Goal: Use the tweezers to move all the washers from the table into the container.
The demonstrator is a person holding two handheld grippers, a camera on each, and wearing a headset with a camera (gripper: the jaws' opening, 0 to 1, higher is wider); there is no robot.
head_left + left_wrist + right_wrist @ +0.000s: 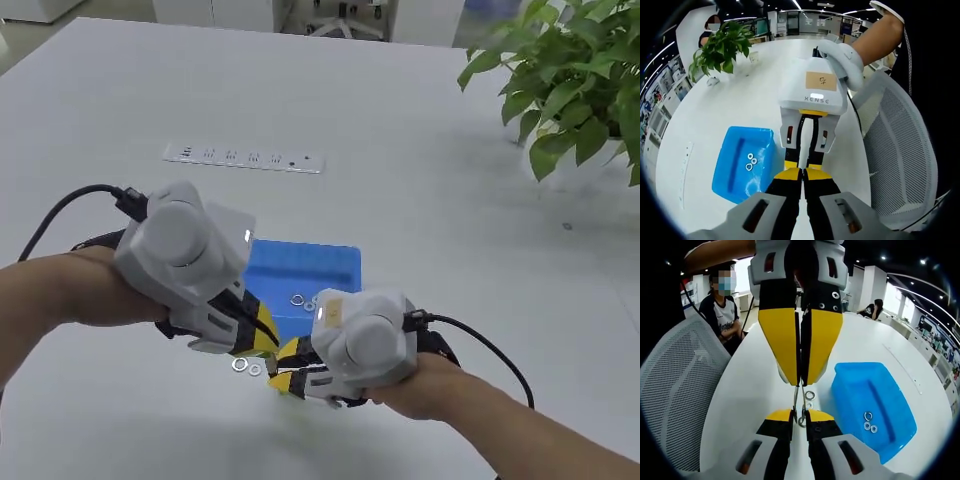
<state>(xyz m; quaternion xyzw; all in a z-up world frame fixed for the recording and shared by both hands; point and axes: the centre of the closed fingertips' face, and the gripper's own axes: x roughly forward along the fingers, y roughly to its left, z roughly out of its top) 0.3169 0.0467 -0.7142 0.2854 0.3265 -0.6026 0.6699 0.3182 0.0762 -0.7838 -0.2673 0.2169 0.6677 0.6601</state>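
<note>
The left gripper (268,342) (802,176) (800,382) and right gripper (283,366) (802,165) (800,416) meet tip to tip just in front of the blue container (340,255) (727,165) (855,380). Thin metal tweezers (799,402) run from the left gripper's shut yellow jaws down between the right gripper's jaws, which close around the prongs. Two washers (246,367) (810,395) lie on the white table beside the tweezer tips. Three washers (300,300) (751,161) (869,422) rest inside the container.
A white power strip (243,158) lies beyond the container. A potted plant (575,90) (722,47) stands at the table's far right corner. A mesh chair (895,150) (680,380) sits at the near table edge, and a seated person (722,305) is behind it.
</note>
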